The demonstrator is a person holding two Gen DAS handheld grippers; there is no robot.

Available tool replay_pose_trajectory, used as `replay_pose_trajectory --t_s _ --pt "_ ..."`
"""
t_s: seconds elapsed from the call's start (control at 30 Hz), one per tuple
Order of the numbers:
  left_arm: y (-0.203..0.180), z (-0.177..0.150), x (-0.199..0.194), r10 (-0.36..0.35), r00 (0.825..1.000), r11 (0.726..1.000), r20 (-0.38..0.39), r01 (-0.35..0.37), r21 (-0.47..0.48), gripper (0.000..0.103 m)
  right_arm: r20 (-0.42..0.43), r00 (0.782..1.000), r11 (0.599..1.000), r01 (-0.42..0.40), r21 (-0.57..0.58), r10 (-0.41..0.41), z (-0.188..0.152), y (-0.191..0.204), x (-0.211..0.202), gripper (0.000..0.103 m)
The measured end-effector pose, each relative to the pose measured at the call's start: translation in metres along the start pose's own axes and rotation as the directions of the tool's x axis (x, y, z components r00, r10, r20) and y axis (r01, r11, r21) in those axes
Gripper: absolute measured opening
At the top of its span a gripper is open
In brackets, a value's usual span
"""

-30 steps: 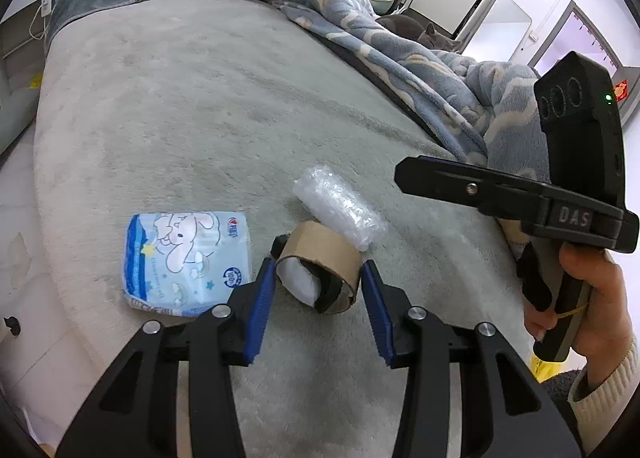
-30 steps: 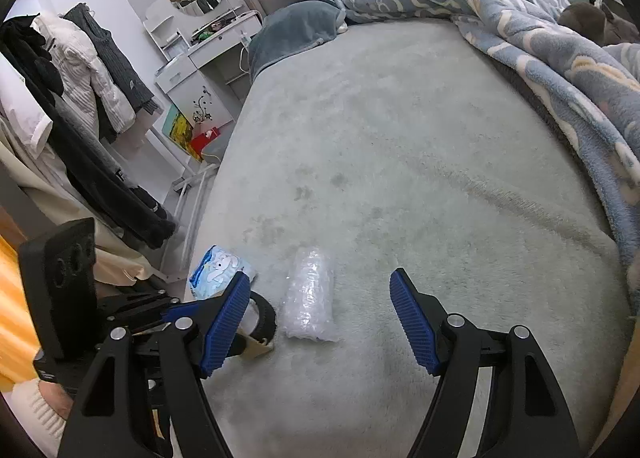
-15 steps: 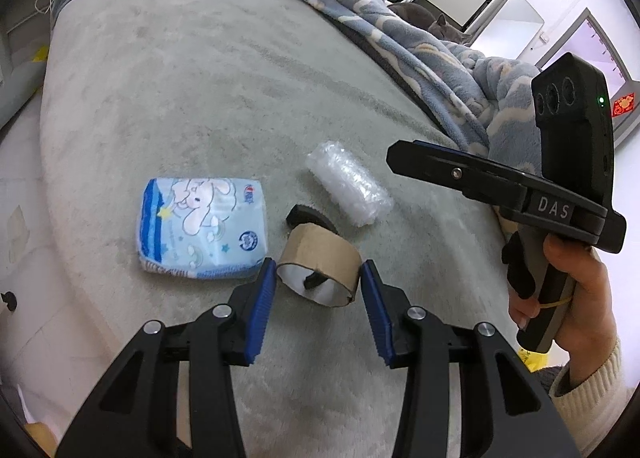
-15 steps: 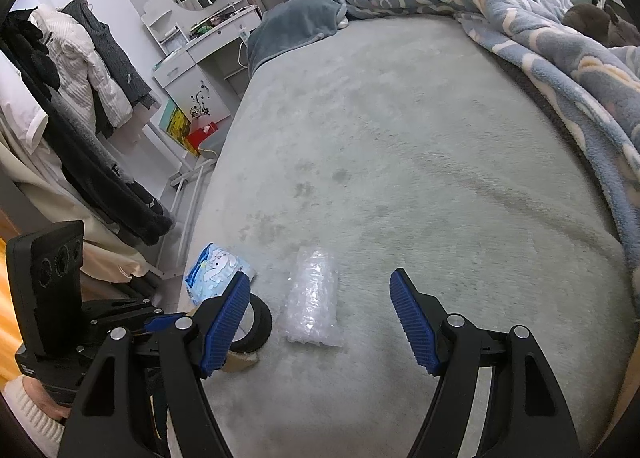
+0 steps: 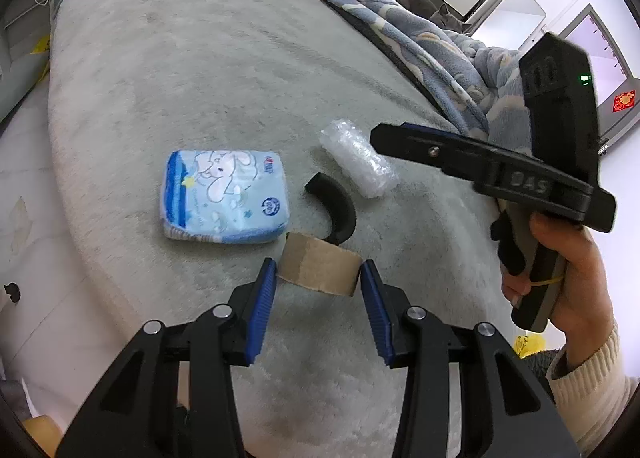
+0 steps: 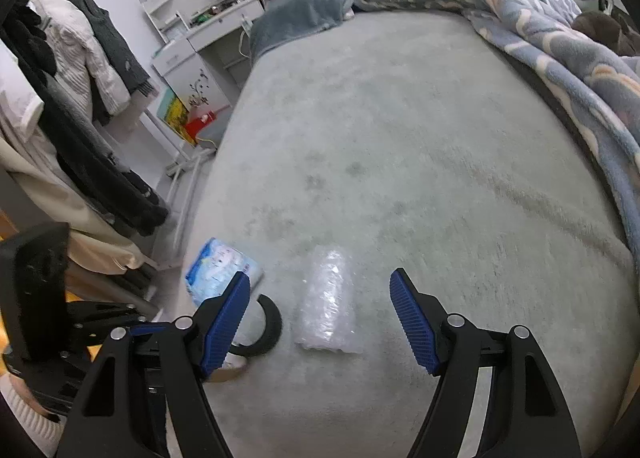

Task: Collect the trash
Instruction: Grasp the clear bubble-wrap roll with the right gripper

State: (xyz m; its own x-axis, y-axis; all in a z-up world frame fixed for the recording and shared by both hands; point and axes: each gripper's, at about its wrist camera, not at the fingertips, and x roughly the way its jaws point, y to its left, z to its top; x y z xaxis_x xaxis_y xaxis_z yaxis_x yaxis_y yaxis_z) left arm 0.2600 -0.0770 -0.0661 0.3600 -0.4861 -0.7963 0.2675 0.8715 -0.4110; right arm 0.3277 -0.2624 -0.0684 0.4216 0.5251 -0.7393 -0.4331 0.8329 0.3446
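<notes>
Gripping the tape core (image 5: 319, 267) with our left gripper (image 5: 318, 295) | we are holding the right gripper (image 6: 320, 322) spread wide over the bubble wrap (image 6: 329, 301) | foam arc (image 5: 335, 207) and tissue pack (image 5: 224, 197) lying just beyond the core

Left gripper (image 5: 318, 290): blue pads clamp brown cardboard tape core (image 5: 319, 268); beside it black curved foam strip (image 5: 334, 208), blue tissue pack (image 5: 224, 198), clear bubble-wrap roll (image 5: 358, 158).

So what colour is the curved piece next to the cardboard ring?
Black; clearest in the left wrist view.
</notes>
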Motion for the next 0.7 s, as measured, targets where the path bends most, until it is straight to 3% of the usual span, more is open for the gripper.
replay_pose_trajectory --t_s 0.2,0.5,0.7 --pt "0.007 -0.002 -0.011 -0.004 1.000 1.000 0.011 0.004 -0.005 0.046 -0.023 0.999 0.999 0.043 -0.021 -0.043 -0.001 0.005 0.012 0.073" --pt "0.015 -0.006 -0.029 -0.010 0.998 1.000 0.054 0.009 0.010 0.046 -0.059 0.996 0.997 0.070 -0.033 -0.072 -0.002 0.013 0.031 0.063" --pt "0.023 -0.010 -0.042 0.016 0.996 1.000 0.083 -0.017 0.008 0.046 -0.066 0.990 0.992 0.121 -0.024 -0.122 0.000 0.013 0.039 0.050"
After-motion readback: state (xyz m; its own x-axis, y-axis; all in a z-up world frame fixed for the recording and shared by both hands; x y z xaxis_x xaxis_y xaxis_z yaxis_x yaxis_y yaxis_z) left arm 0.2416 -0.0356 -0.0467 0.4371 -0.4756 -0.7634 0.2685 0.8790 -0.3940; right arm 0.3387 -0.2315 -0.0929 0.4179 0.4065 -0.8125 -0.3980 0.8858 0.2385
